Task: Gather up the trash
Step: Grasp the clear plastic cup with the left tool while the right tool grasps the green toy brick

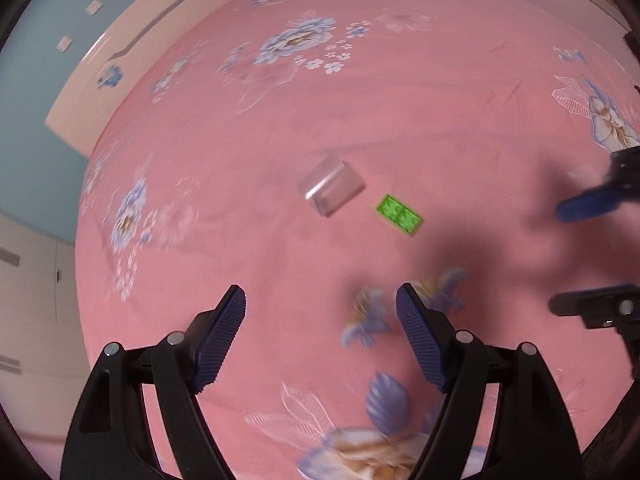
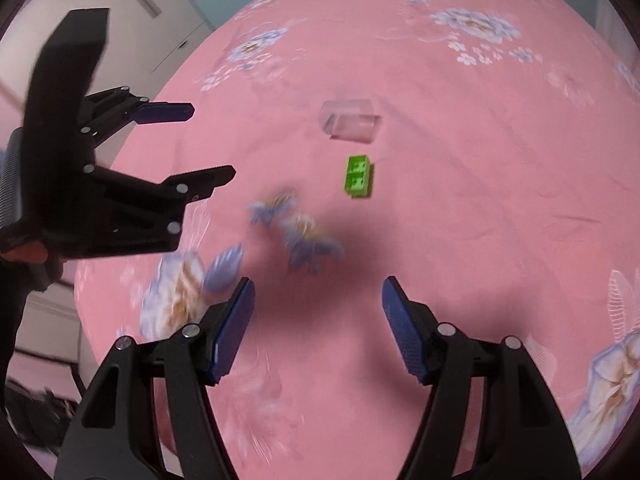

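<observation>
A green toy brick [image 1: 399, 214] lies on the pink flowered bedsheet [image 1: 400, 112], next to a clear plastic box [image 1: 331, 188] lying on its side. Both show in the right wrist view too, the brick [image 2: 358, 176] nearer than the box [image 2: 351, 120]. My left gripper [image 1: 321, 303] is open and empty, held above the sheet short of both objects. My right gripper [image 2: 318, 295] is open and empty, also short of the brick. The right gripper shows at the right edge of the left wrist view [image 1: 584, 248], and the left gripper at the left of the right wrist view [image 2: 204, 140].
The pink sheet [image 2: 460, 128] covers a bed with blue flower prints. Pale cabinets [image 2: 132, 32] and a blue wall [image 1: 48, 80] stand beyond the bed's far-left edge. The image is motion-blurred.
</observation>
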